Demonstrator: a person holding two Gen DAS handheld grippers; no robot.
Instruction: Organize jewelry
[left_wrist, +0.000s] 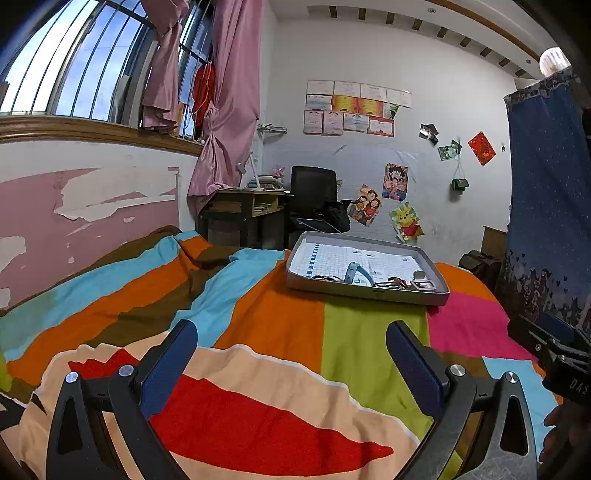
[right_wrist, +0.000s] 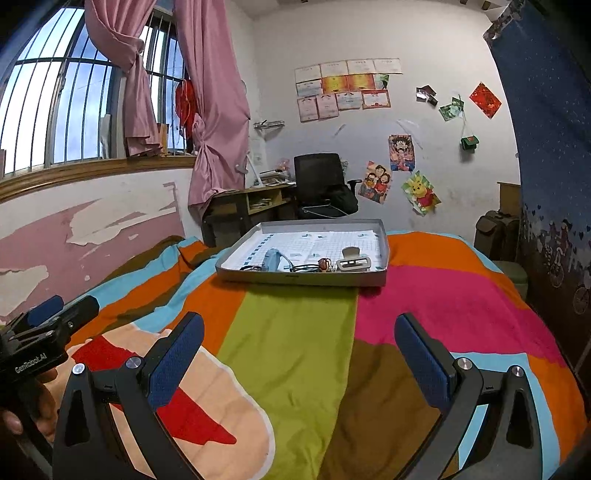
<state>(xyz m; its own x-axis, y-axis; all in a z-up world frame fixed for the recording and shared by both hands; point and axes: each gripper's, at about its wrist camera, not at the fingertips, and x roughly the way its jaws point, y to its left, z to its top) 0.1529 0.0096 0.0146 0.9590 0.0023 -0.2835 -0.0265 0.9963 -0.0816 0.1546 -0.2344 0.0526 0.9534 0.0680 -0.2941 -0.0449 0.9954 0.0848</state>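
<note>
Both the left gripper (left_wrist: 291, 347) and right gripper (right_wrist: 299, 339) are hovering wide-open and empty over the striped bedspread (right_wrist: 295, 332); approaching the shallow grey jewelry tray (right_wrist: 382, 254) slowly and level should be helping.

The shallow grey tray (right_wrist: 303, 277) sits flat on the striped bedspread, lined with gridded paper. All the jewelry's bunched along its near edge: a light blue band (right_wrist: 272, 259) standing up, dark tangled cords (right_wrist: 255, 267), a small reddish bead piece (right_wrist: 324, 263), and a white rectangular clip (right_wrist: 352, 263).
</note>
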